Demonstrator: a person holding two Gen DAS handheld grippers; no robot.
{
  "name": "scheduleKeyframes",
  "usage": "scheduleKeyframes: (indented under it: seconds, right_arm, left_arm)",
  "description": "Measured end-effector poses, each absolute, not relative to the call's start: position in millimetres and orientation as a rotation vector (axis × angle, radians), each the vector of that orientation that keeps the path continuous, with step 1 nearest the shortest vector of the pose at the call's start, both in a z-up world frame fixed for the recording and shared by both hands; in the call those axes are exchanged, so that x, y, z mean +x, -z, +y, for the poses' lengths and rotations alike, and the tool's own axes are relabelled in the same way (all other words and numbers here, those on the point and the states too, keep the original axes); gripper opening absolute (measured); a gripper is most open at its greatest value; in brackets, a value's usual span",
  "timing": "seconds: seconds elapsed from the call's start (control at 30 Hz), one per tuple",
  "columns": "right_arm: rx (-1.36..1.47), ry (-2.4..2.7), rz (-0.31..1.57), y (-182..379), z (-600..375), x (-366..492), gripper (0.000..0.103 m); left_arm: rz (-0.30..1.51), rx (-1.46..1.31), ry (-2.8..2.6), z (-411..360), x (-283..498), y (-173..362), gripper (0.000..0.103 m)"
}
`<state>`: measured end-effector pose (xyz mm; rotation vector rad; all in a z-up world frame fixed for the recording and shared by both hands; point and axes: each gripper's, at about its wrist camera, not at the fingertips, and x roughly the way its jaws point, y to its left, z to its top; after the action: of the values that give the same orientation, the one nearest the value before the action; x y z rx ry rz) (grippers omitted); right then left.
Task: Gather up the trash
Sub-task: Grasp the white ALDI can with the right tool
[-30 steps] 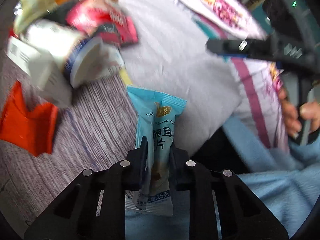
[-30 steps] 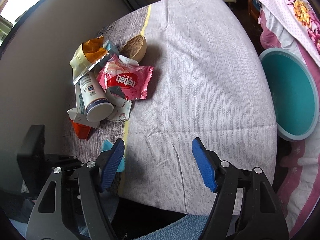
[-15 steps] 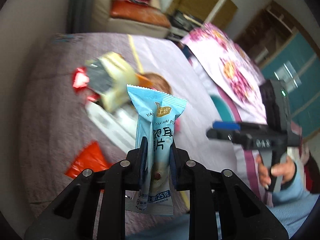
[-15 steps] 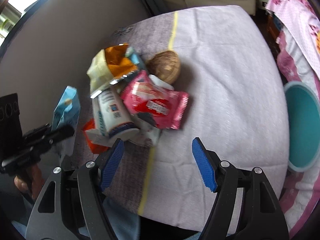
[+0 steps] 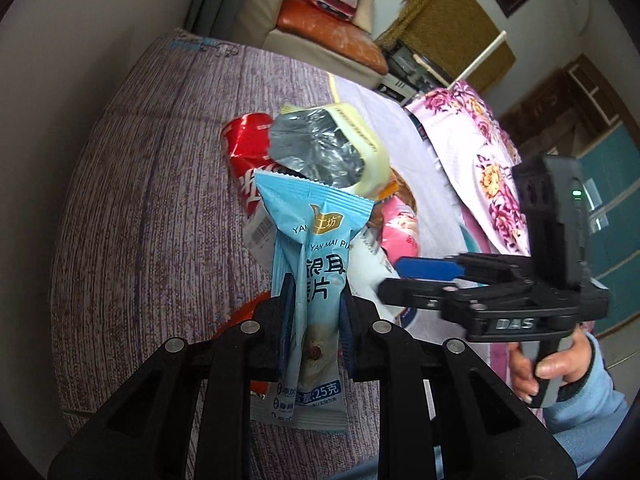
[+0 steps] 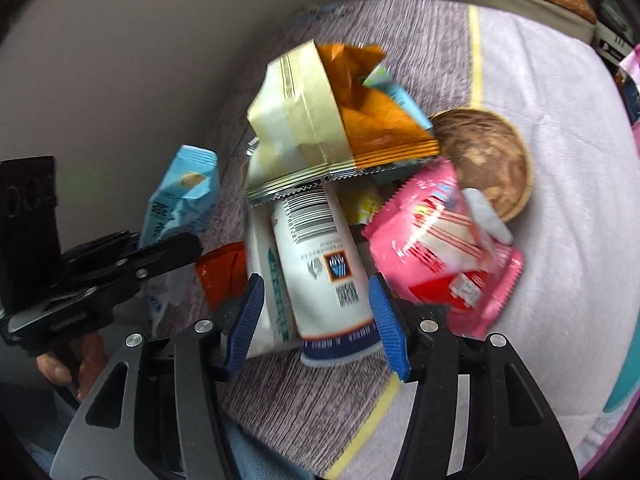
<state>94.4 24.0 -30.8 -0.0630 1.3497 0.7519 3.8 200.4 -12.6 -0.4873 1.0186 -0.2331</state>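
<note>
Two fisheye views, taken one after the other. Left wrist view: the left claw (image 5: 314, 312) is clamped on a light blue snack wrapper (image 5: 316, 248), gripped around its middle so both ends stick out, lifted clear of the cloth-covered surface (image 5: 140, 208). Beyond it lies a heap of trash — a torn yellow foil bag (image 5: 340, 148) and a red wrapper (image 5: 248, 148). The right claw (image 5: 424, 276) reaches in from the right, seen side-on.

Right wrist view, somewhat blurred: the right claw (image 6: 316, 320) stands wide, its blue pads either side of a white paper cup (image 6: 320, 264) lying on its side — probably lining up the next grab, not yet closed. A pink wrapper (image 6: 440, 256) and a brown bowl (image 6: 488, 160) sit just beside the cup.
</note>
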Motion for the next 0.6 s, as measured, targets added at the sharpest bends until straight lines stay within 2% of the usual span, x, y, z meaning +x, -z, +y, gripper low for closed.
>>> scheduleKeyframes:
  seconds: [0.27,0.6]
  right_arm:
    - [-0.046,-0.752,1.402,58.5,37.7,96.0,0.052]
    - [0.077,-0.771,1.336,21.4,-17.4,73.2,0.052]
  left_arm:
    - [1.025,-0.514,0.235,203.3,5.8,23.0,0.021]
    - [0.971,-0.482,0.266,192.5,1.6,-3.0,0.021]
